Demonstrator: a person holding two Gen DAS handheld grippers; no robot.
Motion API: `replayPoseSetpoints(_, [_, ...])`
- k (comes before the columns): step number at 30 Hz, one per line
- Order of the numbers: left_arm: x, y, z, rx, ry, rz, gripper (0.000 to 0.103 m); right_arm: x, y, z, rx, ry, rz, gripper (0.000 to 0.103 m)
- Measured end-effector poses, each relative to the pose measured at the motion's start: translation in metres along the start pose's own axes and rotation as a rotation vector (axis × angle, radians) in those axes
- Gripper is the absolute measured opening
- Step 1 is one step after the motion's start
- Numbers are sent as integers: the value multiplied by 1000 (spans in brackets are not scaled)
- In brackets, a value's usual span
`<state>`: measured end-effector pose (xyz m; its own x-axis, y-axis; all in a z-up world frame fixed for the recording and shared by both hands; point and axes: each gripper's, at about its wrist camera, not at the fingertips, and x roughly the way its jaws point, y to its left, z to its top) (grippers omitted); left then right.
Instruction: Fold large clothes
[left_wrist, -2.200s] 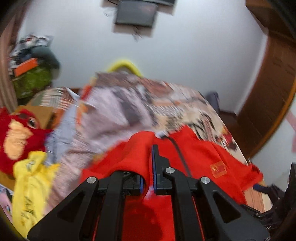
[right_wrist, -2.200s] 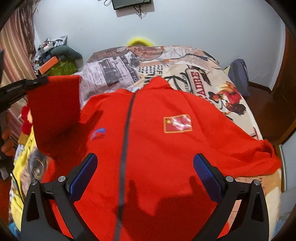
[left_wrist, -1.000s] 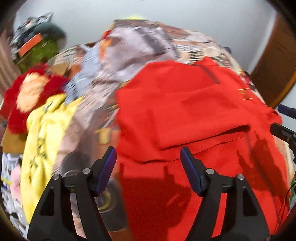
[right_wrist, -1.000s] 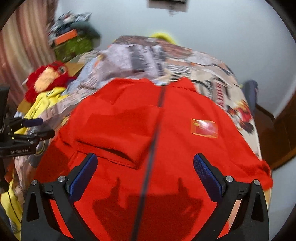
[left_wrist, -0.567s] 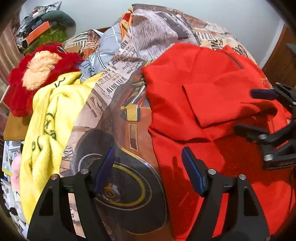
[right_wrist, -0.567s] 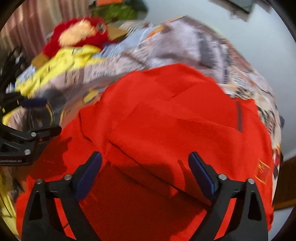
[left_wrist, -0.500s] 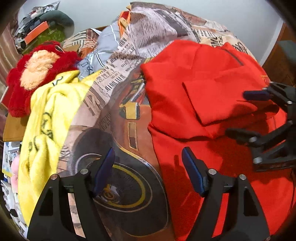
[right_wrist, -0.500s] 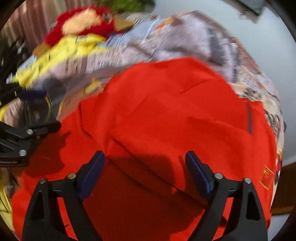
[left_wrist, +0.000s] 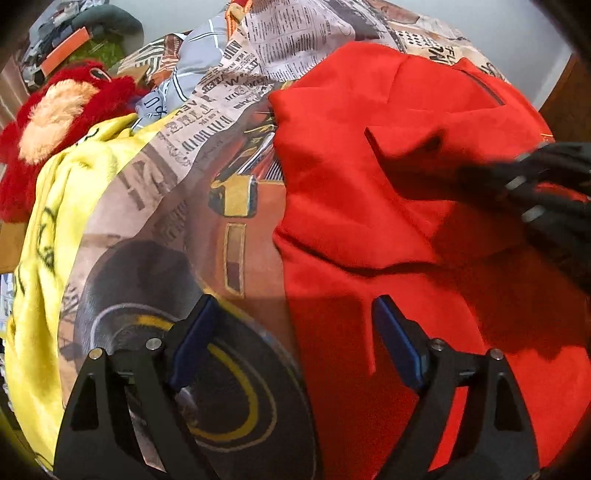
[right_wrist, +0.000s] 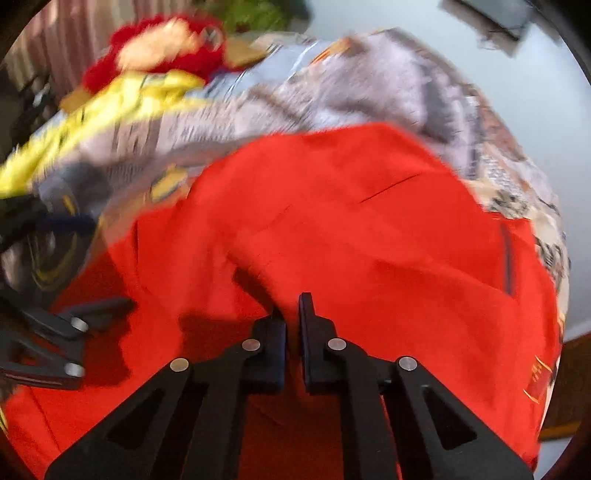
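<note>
A red zip jacket (left_wrist: 369, 203) lies on the bed with one sleeve (left_wrist: 406, 155) folded across its front. In the left wrist view my left gripper (left_wrist: 291, 317) hangs low over the jacket's left edge. Its jaws are opening, the hem lies below and between them, and the pads touch nothing. My right gripper (right_wrist: 291, 306) is shut on a raised fold of the red jacket (right_wrist: 369, 221) near the folded sleeve. Its blurred black fingers (left_wrist: 532, 184) show at the right of the left wrist view.
The printed bedspread (left_wrist: 177, 173) is bare left of the jacket. A yellow cloth (left_wrist: 48, 229) and a red plush toy (left_wrist: 55, 118) lie along the bed's left side. Clutter (left_wrist: 74, 37) is piled at the back left. A wooden door (left_wrist: 565, 107) stands at the right.
My right gripper swung left over the jacket and went from wide open to shut on the red fabric. The left gripper sank toward the jacket's left edge and its jaws spread wider.
</note>
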<state>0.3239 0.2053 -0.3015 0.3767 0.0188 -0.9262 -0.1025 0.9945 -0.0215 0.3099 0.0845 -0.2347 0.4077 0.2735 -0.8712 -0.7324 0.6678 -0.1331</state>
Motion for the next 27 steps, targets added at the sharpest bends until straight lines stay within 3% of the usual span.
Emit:
replayPoseSetpoints(3, [7, -6, 8, 7, 12, 32, 87, -33, -24, 0, 109, -68, 20, 6])
replayPoseSetpoints(11, [18, -4, 22, -46, 33, 77, 87, -125, -89, -15, 291, -266, -64, 6])
replayPoseSetpoints(16, [13, -4, 16, -54, 32, 86, 88, -113, -81, -22, 264, -204, 47, 9])
replayPoseSetpoints(21, [10, -3, 12, -59, 27, 76, 88, -69, -40, -30, 145, -69, 101, 31])
replayPoseSetpoints(24, [7, -2, 10, -55, 23, 58, 88, -36, -9, -27, 46, 20, 137, 32])
replayPoseSetpoints(27, [6, 2, 8, -55, 15, 41, 88, -12, 8, -22, -22, 66, 98, 32])
